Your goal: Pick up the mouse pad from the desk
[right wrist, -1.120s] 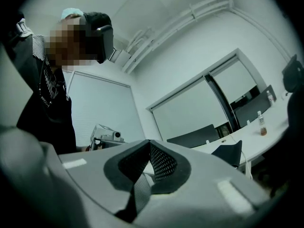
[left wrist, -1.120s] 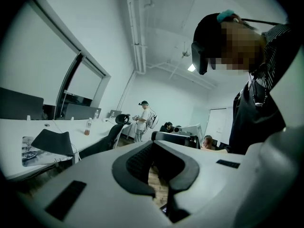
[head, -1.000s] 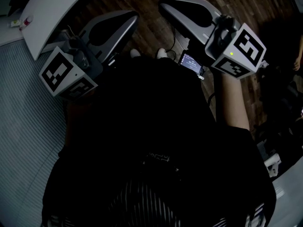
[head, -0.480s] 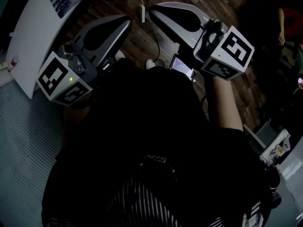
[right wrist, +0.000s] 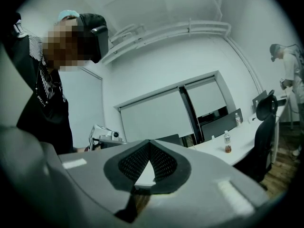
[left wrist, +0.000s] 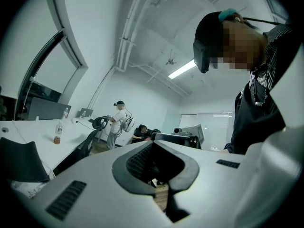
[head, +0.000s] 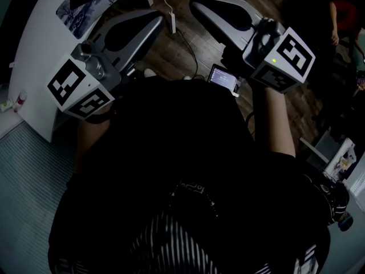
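A blue-and-white patterned mouse pad [head: 85,7] lies on the white desk [head: 40,67] at the upper left of the head view, partly under a dark object. My left gripper [head: 155,19] is held level over the wooden floor, just right of the desk edge and short of the pad. Its jaws meet, with nothing between them [left wrist: 154,144]. My right gripper [head: 197,4] is beside it, further right, also shut and empty [right wrist: 149,141]. Neither gripper view shows the pad.
A white cable with an adapter [head: 171,21] runs across the floor between the grippers. A small lit screen [head: 222,77] hangs at my waist. A bottle [head: 21,99] stands on the desk. Other people [left wrist: 118,122] and office chairs [right wrist: 263,127] are farther off.
The view has swung toward the white desk, and the patterned pad has come into sight at the upper left. Both grippers moved along with the turn and stayed shut.
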Tool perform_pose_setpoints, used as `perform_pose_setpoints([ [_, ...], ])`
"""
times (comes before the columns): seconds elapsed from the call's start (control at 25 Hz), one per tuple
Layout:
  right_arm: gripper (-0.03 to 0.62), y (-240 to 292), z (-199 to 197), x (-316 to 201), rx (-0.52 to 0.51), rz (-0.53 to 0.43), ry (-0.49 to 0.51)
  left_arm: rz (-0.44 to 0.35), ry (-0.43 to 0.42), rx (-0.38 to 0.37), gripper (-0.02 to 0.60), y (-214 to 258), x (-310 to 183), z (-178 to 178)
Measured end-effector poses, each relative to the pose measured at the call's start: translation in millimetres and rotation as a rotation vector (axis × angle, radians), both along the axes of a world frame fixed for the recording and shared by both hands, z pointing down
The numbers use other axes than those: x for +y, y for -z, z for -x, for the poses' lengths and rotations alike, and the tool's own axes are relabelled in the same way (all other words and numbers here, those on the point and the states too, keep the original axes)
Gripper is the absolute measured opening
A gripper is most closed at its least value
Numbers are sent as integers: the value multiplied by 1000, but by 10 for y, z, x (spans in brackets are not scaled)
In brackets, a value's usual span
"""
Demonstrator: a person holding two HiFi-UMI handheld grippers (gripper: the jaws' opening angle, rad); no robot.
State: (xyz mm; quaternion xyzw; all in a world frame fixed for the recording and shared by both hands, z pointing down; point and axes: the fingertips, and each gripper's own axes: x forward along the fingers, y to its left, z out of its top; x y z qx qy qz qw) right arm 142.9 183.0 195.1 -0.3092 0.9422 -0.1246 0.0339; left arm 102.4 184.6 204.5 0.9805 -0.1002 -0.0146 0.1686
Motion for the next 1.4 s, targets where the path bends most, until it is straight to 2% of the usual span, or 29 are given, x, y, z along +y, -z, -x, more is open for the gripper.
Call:
perform_pose_setpoints([
  [0.2,4,17,280,-220,23,17,-27,1,-41,-5,9,-10,-210,272],
  [0.36,3,-173,646,-437,44,44,-38,16,-33,18,9,-199,-420,685],
  [0.52,5,-281,1027,-589,62,56,-7,26,3,24,9,-358,-587,1080],
  [0.84,3,96,1480,-576,41,43,107,20,105,10,9,-51,-439,1519],
  [0.96,3,150,1694,-581,61,28,159,27,154,28,9,-36,-456,1726],
  [1.16,5,123,1829,-597,54,22,200,18,192,47,9,-76,-439,1844],
  [1.4,4,-12,1949,-827,38,36,228,21,215,39,9,-203,-646,1961],
])
